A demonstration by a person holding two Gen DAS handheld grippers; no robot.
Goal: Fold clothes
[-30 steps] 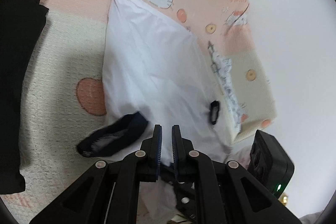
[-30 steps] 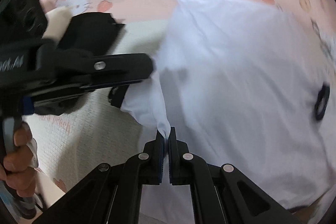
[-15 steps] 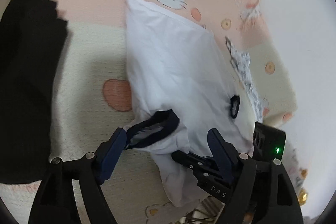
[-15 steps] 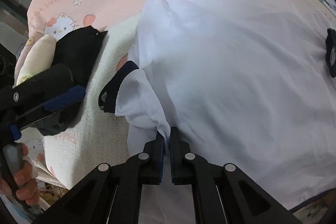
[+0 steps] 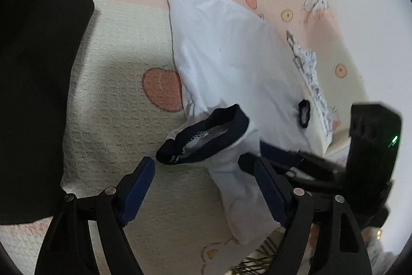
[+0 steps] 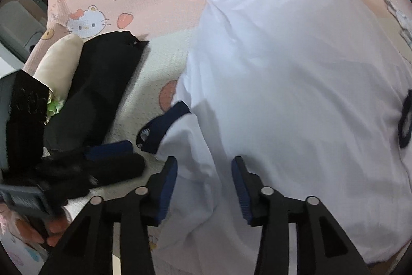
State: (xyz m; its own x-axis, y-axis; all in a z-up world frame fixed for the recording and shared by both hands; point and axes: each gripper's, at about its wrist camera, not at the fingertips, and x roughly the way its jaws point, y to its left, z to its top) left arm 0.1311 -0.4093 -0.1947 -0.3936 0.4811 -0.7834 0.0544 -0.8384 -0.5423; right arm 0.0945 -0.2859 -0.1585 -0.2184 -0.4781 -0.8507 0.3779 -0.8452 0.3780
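At the far left of the bed (image 5: 108,105), with its cartoon-cat blanket, lies a black garment (image 5: 38,68), well apart from the work. Right of it, the white shirt (image 5: 231,48) is spread across the blanket, one corner reaching to the far pink band and its body running toward the near right edge. Its dark-trimmed sleeve (image 5: 203,135) is turned in toward the left, the cuff gaping open just beyond the left gripper (image 5: 206,179). That gripper's fingers stand wide apart and hold nothing; the left one sits just beside the cuff, and a white tail of cloth runs down between the two. In the right wrist view, the right gripper (image 6: 204,182) is also open and empty, its fingers straddling the rumpled cloth by the sleeve (image 6: 164,125), with the broad shirt body (image 6: 296,84) stretching away to the right. The shirt looks thin, light and limp, so it should drape and wrinkle easily and slide a little on the blanket. A pinch on the thicker trimmed cuff or a seam edge would likely hold better than a pinch on the loose middle.
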